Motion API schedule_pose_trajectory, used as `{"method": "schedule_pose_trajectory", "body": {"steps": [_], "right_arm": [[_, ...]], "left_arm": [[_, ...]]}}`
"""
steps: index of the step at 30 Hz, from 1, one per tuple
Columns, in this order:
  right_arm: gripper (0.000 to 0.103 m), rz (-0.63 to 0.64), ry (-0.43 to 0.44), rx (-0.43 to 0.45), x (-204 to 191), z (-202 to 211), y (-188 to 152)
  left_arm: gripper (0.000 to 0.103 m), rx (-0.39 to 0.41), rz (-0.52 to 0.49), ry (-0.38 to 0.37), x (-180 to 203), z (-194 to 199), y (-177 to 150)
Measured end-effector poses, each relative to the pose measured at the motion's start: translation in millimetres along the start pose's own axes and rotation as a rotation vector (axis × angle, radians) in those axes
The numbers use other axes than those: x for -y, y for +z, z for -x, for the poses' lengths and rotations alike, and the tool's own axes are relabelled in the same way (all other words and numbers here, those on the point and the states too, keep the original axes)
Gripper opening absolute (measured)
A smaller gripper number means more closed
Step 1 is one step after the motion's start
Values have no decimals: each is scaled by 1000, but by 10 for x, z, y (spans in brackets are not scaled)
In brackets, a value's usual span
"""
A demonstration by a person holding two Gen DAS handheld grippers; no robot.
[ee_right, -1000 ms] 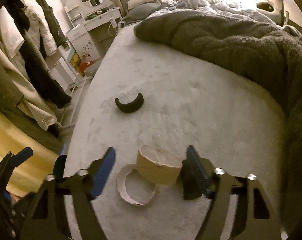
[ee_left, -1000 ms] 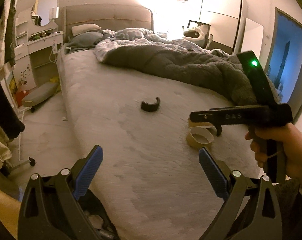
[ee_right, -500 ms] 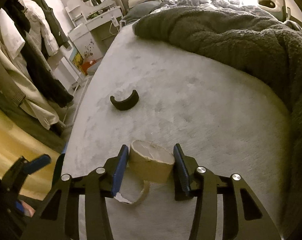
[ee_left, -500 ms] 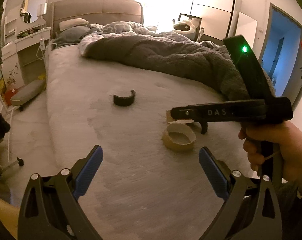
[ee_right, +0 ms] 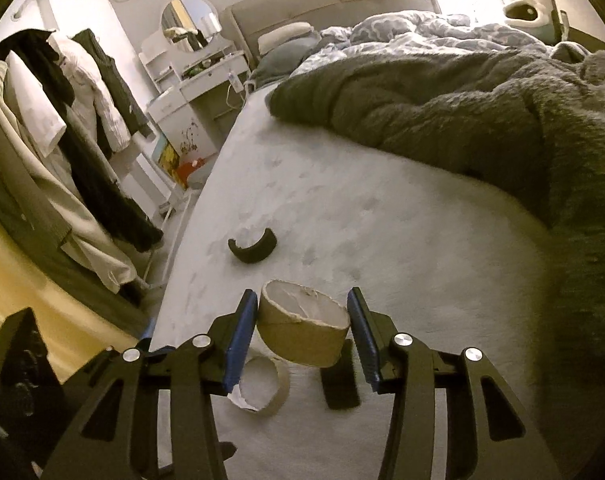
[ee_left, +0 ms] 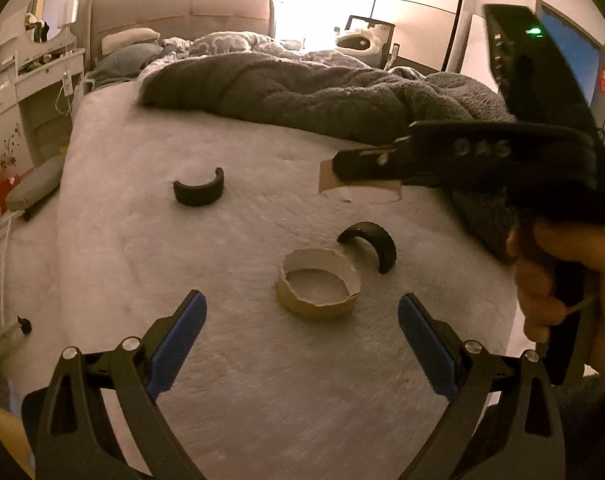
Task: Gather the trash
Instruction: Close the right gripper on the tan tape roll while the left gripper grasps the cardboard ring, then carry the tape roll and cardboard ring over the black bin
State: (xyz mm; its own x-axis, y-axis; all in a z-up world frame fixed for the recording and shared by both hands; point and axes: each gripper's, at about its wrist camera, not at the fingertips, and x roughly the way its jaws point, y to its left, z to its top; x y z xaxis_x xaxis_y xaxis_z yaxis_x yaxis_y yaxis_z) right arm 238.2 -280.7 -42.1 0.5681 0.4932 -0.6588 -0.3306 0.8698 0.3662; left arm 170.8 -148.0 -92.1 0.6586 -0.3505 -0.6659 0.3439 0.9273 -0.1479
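My right gripper (ee_right: 302, 326) is shut on a cardboard tape core (ee_right: 302, 332) and holds it above the grey bed sheet; the left wrist view shows that core (ee_left: 358, 186) under the gripper's black body. A second, torn cardboard ring (ee_left: 317, 288) lies on the sheet just ahead of my open left gripper (ee_left: 302, 340), with nothing between the blue pads. The right wrist view has this ring (ee_right: 262, 390) below the held core. A black curved piece (ee_left: 370, 246) lies beside the ring. Another black curved piece (ee_left: 200, 192) rests farther up the bed.
A dark fuzzy blanket (ee_left: 322, 92) is heaped across the far and right part of the bed. The bed's left edge drops to the floor, where a white dresser (ee_left: 30, 100) stands. Clothes hang on a rack (ee_right: 62, 128) at the left. A person's hand (ee_left: 558, 280) grips the right handle.
The right gripper closed on the cardboard core and lifted it off the sheet, uncovering a black curved piece. My left gripper moved forward and lower, toward the torn ring.
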Motion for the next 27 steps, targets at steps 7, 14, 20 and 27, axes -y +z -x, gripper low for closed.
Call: {"method": "schedule_pose_trajectory", "body": {"steps": [7, 14, 20, 27], "right_arm": [[47, -13, 2, 10, 123, 74, -47], [47, -23, -3, 14, 255, 148, -104], [47, -7, 7, 21, 283, 219, -159], [47, 3, -5, 24, 294, 264, -176]], "left_arm": [[97, -26, 3, 34, 62, -188, 36], [89, -14, 0, 36, 137, -280, 74], [73, -51, 14, 61, 133, -422, 108], [54, -54, 17, 67, 134, -436, 102]]}}
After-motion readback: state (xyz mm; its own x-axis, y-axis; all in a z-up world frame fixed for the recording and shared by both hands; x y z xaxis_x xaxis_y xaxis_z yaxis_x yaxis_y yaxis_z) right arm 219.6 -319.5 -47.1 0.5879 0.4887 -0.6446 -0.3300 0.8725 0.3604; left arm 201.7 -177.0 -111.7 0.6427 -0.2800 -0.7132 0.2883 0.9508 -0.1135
